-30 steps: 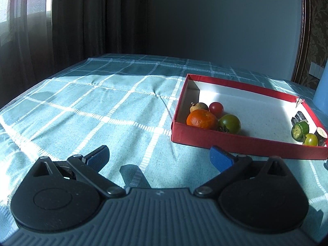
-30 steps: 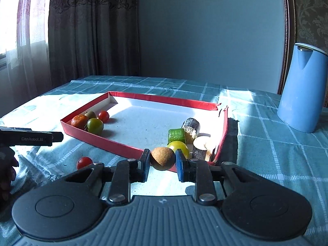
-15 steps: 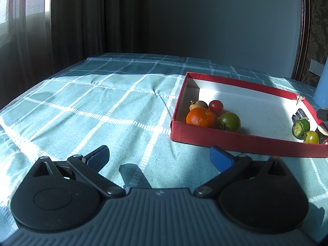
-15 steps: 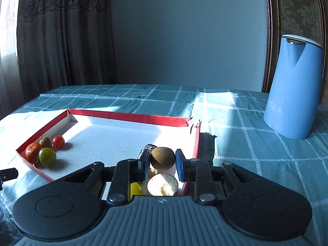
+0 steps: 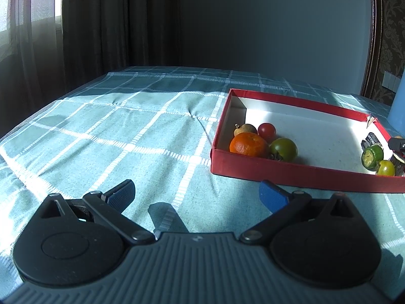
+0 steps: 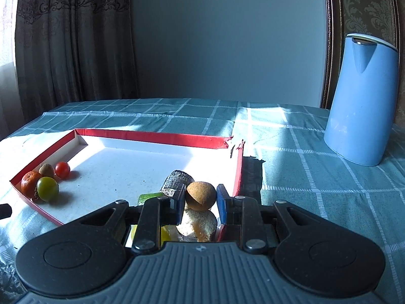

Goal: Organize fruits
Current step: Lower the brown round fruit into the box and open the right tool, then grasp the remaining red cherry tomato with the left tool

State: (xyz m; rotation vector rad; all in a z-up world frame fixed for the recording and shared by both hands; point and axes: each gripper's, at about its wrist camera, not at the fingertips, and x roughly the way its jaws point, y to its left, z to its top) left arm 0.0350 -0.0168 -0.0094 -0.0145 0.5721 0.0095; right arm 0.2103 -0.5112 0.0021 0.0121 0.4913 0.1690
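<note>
A red tray [image 5: 278, 174] [image 6: 157, 134] with a white floor lies on the teal checked cloth. In its near left corner sit an orange [image 5: 248, 144] [image 6: 28, 181], a green tomato [image 5: 283, 149] [image 6: 47, 188], a red cherry tomato [image 5: 266, 130] [image 6: 62, 169] and a small brown fruit [image 5: 245, 128] [image 6: 46, 169]. My right gripper [image 6: 200, 198] is shut on a round brown fruit [image 6: 201, 195], held over the tray's right end above a pale cut piece [image 6: 197, 224], a dark cylinder [image 6: 177, 179] and green [image 6: 146, 197] and yellow pieces. My left gripper [image 5: 196, 192] stands open over bare cloth, left of the tray.
A tall blue kettle [image 6: 362, 98] stands on the cloth right of the tray. Dark curtains [image 6: 73, 40] hang behind the table at the left. The tray's far right corner [image 6: 234, 147] is torn. The right gripper's tip [image 5: 397, 144] shows at the left wrist view's right edge.
My right gripper carried the brown fruit from in front of the tray's near wall to above its right end. The left gripper stayed where it was.
</note>
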